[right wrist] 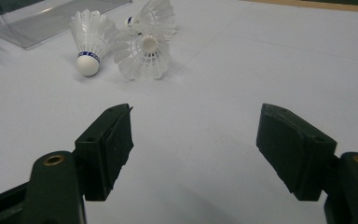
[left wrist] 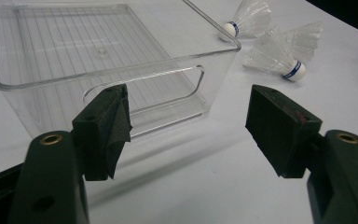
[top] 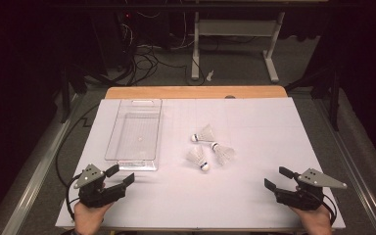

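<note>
And there sat the left gripper [top: 119,175] at the near left corner of the white table [top: 254,196], jaws spread wide, nothing between them, aimed at the clear plastic tray [top: 111,142] just ahead. The tray stood empty, handle slot facing the gripper. Moving right, three white shuttlecocks [top: 209,146] lay clustered mid-table, on their sides, close together, apart from the tray. Each cork wore a blue band; any lettering on it was too small to read. Far right, the right gripper [top: 278,178] rested near the table's front edge, jaws likewise spread and empty, pointing toward the shuttlecocks, well short of them.
</note>
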`<state>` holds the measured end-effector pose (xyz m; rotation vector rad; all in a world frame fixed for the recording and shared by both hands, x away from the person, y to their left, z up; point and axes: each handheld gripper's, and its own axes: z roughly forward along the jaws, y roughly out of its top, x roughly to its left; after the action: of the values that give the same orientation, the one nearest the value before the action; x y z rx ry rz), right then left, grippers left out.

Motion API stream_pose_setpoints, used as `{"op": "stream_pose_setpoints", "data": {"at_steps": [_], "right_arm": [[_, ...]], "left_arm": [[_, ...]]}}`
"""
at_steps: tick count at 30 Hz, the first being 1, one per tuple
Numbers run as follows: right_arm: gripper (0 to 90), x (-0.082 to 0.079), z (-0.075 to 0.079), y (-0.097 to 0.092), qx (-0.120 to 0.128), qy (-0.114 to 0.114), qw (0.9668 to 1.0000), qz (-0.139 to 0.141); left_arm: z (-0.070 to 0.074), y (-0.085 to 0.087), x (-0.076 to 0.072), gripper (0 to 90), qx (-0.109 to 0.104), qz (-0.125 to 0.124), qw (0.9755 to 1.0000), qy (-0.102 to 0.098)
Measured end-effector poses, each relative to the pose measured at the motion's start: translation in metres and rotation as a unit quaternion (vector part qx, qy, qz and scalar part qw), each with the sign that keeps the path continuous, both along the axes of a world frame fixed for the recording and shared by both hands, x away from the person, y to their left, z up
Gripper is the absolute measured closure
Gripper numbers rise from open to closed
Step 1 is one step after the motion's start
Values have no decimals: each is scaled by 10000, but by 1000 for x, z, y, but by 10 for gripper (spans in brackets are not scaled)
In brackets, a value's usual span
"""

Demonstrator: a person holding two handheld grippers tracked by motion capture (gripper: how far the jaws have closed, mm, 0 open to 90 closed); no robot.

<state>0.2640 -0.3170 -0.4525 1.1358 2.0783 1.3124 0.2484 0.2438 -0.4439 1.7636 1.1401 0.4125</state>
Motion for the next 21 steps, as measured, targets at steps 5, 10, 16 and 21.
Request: {"op": "stream_pose_setpoints", "data": {"at_steps": [5,10,16,21], "right_arm": [[275,1,0,3,12,-4,10000,60],[275,3,0,3,33,14,10000,79],[275,4,0,4,28,48,9999,95],[274,4,0,3,57,66,9999,71]], "left_arm": [[0,1,-2,314,40,4,10000,12],[0,1,-2,311,49,11,10000,30],[1,2,-3,303,36,62,10000,49],[1,2,-2,292,18,81,10000,56]]}}
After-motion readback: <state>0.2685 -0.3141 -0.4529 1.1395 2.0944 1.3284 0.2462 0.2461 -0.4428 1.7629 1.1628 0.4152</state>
